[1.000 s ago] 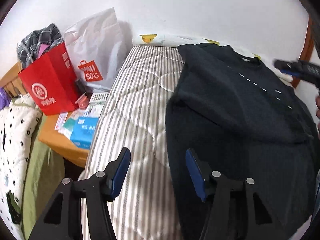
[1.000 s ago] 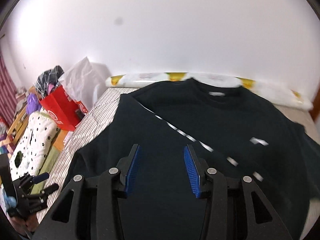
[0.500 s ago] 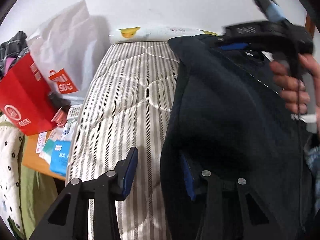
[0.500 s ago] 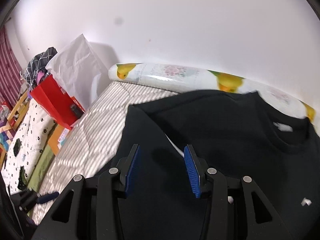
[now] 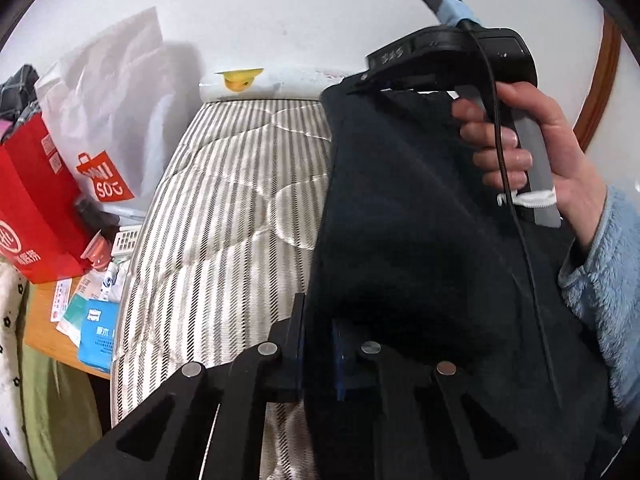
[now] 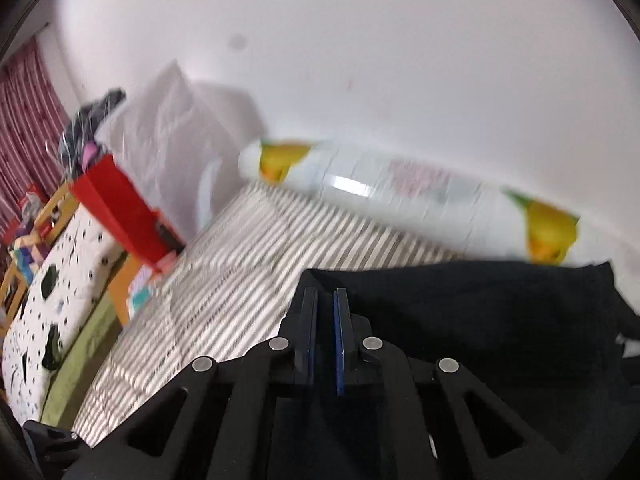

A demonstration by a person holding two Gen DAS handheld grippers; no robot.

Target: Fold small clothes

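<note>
Garment: black sweatshirt (image 5: 420, 240) fills the right half of your left wrist view, draped over the striped mattress (image 5: 240, 208); its left edge runs from the upper centre down to the lower centre of that frame.
Left tongs: your left gripper (image 5: 318, 344) at the bottom centre has its jaws drawn narrow, pinching the sweatshirt's left edge; the blue pad on the right finger is half buried in the cloth.
Right tongs: in your right wrist view the right gripper (image 6: 325, 336) sits at lower centre, jaws nearly together, clamped on a corner of the sweatshirt (image 6: 460, 320) where it meets the mattress (image 6: 248, 264).
Right hand: seen from the left wrist camera at upper right, your hand (image 5: 536, 152) wraps the grey handle, a fuzzy blue sleeve (image 5: 600, 280) below it, a black cable hanging down across the cloth.
Far edge: a rolled white cover with yellow fruit prints (image 6: 400, 184) lies along the wall.
Left side: a red paper bag (image 5: 32, 208) and a white MINISO bag (image 5: 108, 120) stand beside the mattress.
Picture quality: the right wrist view is blurred.
</note>
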